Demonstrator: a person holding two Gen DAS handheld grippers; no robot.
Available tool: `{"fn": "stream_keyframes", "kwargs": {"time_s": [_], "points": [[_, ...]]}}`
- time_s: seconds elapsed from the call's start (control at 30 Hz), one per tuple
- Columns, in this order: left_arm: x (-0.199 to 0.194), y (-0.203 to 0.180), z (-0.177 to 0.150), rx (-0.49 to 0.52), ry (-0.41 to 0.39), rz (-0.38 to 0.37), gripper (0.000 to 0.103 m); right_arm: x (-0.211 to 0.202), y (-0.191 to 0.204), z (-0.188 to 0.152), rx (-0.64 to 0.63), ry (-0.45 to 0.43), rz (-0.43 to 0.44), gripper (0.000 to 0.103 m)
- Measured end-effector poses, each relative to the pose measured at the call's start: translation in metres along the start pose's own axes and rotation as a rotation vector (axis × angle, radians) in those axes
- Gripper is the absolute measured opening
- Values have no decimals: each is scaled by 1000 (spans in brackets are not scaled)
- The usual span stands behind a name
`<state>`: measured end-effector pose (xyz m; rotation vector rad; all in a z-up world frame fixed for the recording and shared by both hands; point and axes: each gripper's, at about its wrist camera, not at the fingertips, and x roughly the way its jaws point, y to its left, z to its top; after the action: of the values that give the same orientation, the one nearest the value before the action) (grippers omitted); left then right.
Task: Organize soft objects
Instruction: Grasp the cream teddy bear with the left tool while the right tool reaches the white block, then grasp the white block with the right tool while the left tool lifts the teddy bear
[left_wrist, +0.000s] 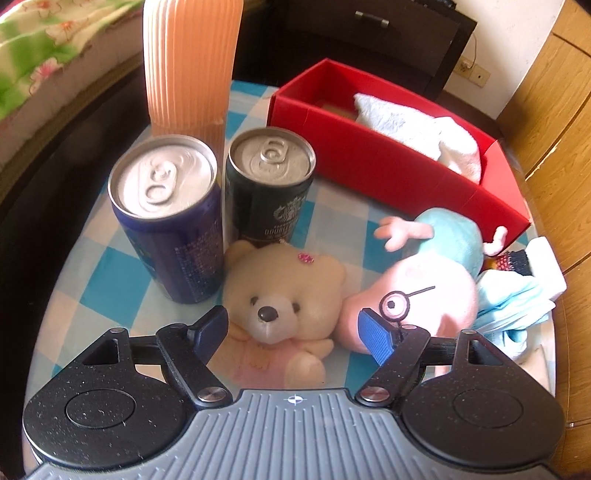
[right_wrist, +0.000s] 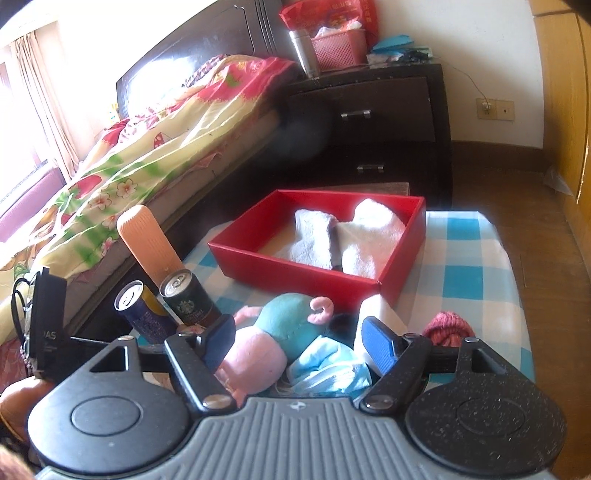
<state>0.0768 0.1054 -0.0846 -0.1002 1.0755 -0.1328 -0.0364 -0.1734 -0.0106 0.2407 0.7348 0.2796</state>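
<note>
Your left gripper fingers spread wide around the teddy bear. Your right gripper fingers gape wide over the pig plush and blue mask; socks lie in the red box.

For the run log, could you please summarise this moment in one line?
left gripper: open over teddy bear | right gripper: open over pig plush | red box: holds white socks

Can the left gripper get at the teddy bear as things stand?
Probably yes. The left gripper is open with the teddy bear lying right between its fingers. The blue can and the pig toy crowd either side, but nothing covers the bear.
</note>
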Motion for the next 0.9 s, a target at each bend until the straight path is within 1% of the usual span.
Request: {"fn": "stream_keyframes", "kwargs": {"time_s": [0.13,0.27,0.37,0.5,0.6,0.63,0.73,0.8,0.9], "points": [[10,-3,-1,13,20,20,77,1,-6,-5,1,22,-12,54],[17,-4,0,8,32,37,80,2,-13,-10,1,46,-24,54],[19,-1,0,-5,48,38,83,2,-17,-12,-8,65,-31,54],[19,9,-7,-29,90,21,82,-1,-26,-18,-15,80,-41,55],[25,11,-12,-16,109,54,78,-3,-36,-25,-14,98,-65,58],[28,11,-13,-18,116,69,72,-3,-40,-28,-13,110,-75,58],[29,7,-13,9,109,97,63,0,-50,-37,-15,147,-110,58],[28,6,-14,11,115,81,61,3,-57,-44,-22,171,-142,58],[25,4,-17,27,115,77,58,9,-67,-56,-42,211,-190,58]]}}
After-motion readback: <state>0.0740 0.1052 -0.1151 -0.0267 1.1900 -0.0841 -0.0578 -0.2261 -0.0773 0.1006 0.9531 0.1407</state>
